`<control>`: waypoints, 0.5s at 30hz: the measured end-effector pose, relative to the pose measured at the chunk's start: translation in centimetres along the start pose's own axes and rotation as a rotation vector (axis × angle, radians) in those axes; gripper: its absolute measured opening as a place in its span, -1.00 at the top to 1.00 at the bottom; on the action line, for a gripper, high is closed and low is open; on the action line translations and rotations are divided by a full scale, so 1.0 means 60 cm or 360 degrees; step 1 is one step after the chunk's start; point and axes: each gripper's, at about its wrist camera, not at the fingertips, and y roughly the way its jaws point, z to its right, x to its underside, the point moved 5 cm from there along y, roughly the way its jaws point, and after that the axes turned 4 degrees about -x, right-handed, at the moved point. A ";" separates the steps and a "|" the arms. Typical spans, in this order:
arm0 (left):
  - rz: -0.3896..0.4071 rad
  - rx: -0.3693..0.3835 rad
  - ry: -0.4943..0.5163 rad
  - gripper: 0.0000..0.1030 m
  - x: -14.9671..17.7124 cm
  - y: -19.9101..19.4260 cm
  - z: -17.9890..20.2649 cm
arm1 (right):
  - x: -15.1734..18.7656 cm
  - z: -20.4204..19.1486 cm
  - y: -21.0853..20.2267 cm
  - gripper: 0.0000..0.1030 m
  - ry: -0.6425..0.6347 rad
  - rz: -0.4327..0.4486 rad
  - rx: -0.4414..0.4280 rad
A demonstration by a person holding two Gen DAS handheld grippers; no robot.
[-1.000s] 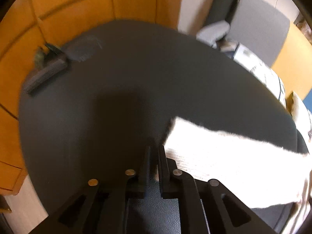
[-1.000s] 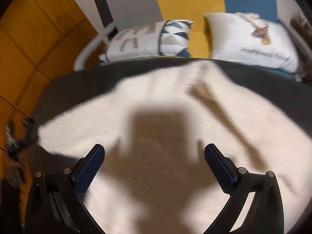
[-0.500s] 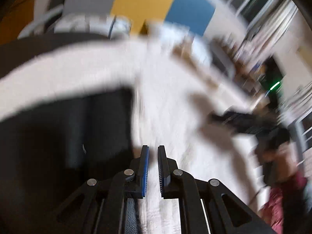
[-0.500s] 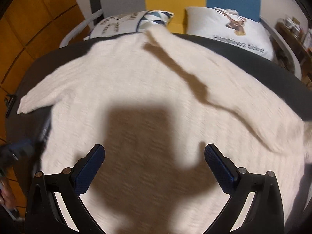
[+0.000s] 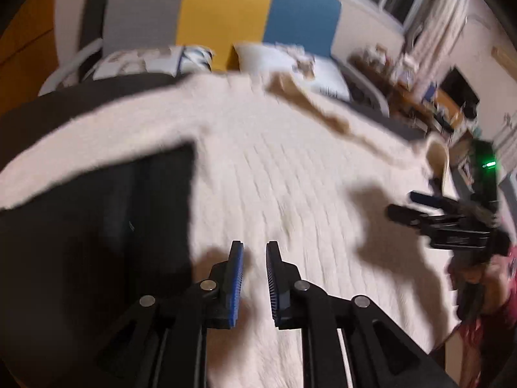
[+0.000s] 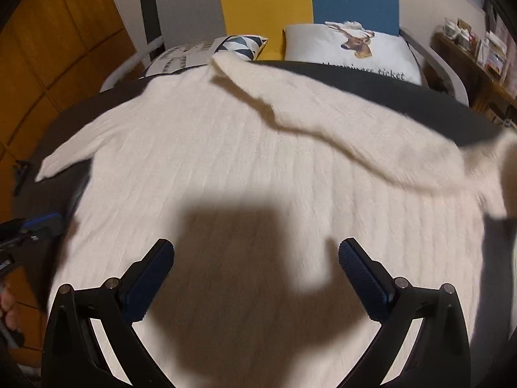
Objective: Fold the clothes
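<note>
A cream knitted sweater (image 6: 242, 161) lies spread flat on a round black table (image 6: 404, 97). One sleeve (image 6: 323, 119) is folded across its upper body; the other sleeve (image 6: 64, 158) sticks out to the left. My right gripper (image 6: 255, 265) is wide open and empty, above the sweater's lower body. My left gripper (image 5: 254, 258) is open by a narrow gap and empty, above the sweater's left edge (image 5: 274, 177). The right gripper also shows in the left wrist view (image 5: 416, 207), and the left one at the left edge of the right wrist view (image 6: 35, 226).
Two cushions (image 6: 349, 48) (image 6: 206, 53) lie on a bench behind the table, against a grey, yellow and blue backrest (image 6: 265, 6). Wooden panelling (image 6: 48, 48) is on the left. A cluttered shelf (image 6: 478, 45) stands at the right. A small dark object (image 6: 21, 169) lies at the table's left edge.
My left gripper has swung from the bare table over to the sweater and its jaws have parted slightly. My right gripper stayed wide open and drew back, so more of the sweater shows.
</note>
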 end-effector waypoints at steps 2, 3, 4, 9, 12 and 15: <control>-0.0023 -0.0053 0.0019 0.74 0.033 -0.001 0.002 | 0.046 0.022 -0.010 -1.00 0.0045 -0.0062 0.0027; 0.0007 -0.0064 0.0028 0.74 0.037 -0.004 0.000 | 0.068 0.032 -0.014 -0.99 0.0062 -0.0085 0.0039; 0.0020 -0.0065 0.0021 0.74 0.040 -0.008 -0.002 | 0.086 0.037 -0.017 -0.99 0.0048 -0.0072 0.0044; -0.0081 0.0128 -0.0186 0.74 0.009 0.004 -0.027 | 0.123 0.026 -0.041 -0.99 -0.0062 0.0044 0.0034; -0.0084 0.0215 -0.0203 0.74 -0.006 -0.001 -0.032 | 0.120 0.020 -0.053 -1.00 -0.0035 -0.0004 -0.0113; -0.0061 0.0324 -0.0247 0.74 -0.062 0.011 -0.030 | 0.083 0.023 -0.075 -1.00 -0.0104 0.0097 -0.0051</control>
